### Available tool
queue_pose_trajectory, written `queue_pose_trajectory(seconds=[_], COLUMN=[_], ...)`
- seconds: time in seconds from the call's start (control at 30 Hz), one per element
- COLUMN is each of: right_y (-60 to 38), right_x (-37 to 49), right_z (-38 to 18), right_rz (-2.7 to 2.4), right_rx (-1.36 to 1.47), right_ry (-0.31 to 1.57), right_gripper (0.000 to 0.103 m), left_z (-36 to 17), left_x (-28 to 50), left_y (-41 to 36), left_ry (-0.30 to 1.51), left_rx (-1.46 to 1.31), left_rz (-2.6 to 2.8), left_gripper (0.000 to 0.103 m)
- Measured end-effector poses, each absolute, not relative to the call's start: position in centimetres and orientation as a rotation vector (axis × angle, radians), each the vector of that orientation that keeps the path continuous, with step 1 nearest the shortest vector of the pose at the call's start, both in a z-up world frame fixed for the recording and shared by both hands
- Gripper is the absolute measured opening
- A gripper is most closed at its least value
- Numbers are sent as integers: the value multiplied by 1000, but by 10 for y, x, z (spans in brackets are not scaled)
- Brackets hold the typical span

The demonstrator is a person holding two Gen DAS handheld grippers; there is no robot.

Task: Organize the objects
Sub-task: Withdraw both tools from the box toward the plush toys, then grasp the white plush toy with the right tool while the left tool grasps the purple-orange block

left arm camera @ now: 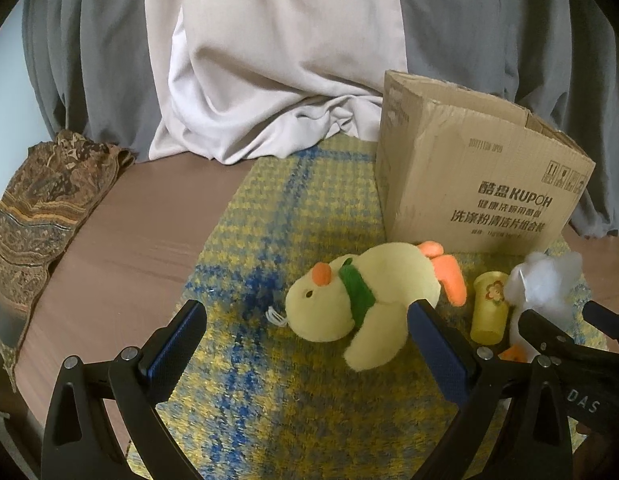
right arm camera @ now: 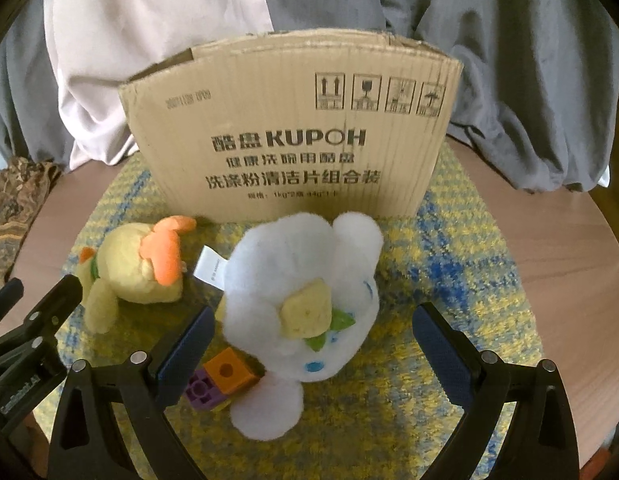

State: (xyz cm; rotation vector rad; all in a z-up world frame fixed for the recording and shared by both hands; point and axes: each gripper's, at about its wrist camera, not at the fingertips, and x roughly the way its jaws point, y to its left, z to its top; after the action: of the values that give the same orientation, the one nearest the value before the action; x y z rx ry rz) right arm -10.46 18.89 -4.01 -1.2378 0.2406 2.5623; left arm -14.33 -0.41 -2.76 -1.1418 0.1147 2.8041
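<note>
A yellow duck plush (left arm camera: 369, 292) with an orange beak and green scarf lies on its side on the woven mat (left arm camera: 269, 240). My left gripper (left arm camera: 307, 308) stands open just in front of it, the right finger close to its wing. A white plush (right arm camera: 301, 272) with a yellow beak sits between the wide-open fingers of my right gripper (right arm camera: 314, 312), untouched by either pad. An orange block (right arm camera: 229, 370) and a purple block (right arm camera: 201, 392) lie against its left side. A yellow cup (left arm camera: 489, 308) stands between the two toys. The open cardboard box (right arm camera: 293, 136) stands behind them.
The mat lies on a round brown table (left arm camera: 149, 240). A patterned brown cloth (left arm camera: 41, 208) hangs over the table's left edge. Grey and white curtains (left arm camera: 269, 80) hang close behind the box. Bare mat stretches left of the duck and right of the white plush.
</note>
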Motion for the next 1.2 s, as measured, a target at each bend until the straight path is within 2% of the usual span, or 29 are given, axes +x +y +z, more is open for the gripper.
queue_pose_trajectory(seconds=[0.27,0.4,0.6,0.77,1.2], right_y=[200,200,199,205,244], right_x=[-113,-114,-113,-105,-64], right_z=[-53,-55,-55,-52,-29], right_rz=[2536,2548,2572,2584,2547], right_rx=[-1277,-1293,-1283,-1254,-1144], right_ry=[295,300,308,331,310], right_gripper=[97,72,63,59,59], left_z=[-29,-31,-31,-29,-24], left_x=[-146,-147,-146,-139,-115], left_y=[0,3,7,12,59], left_ry=[127,130,129,126,139], left_rx=[-1149,-1156,-1159,-1136,-1081], left_rz=[2792,2786,2785,2785,2720], left_gripper=[103,103,103,103,103])
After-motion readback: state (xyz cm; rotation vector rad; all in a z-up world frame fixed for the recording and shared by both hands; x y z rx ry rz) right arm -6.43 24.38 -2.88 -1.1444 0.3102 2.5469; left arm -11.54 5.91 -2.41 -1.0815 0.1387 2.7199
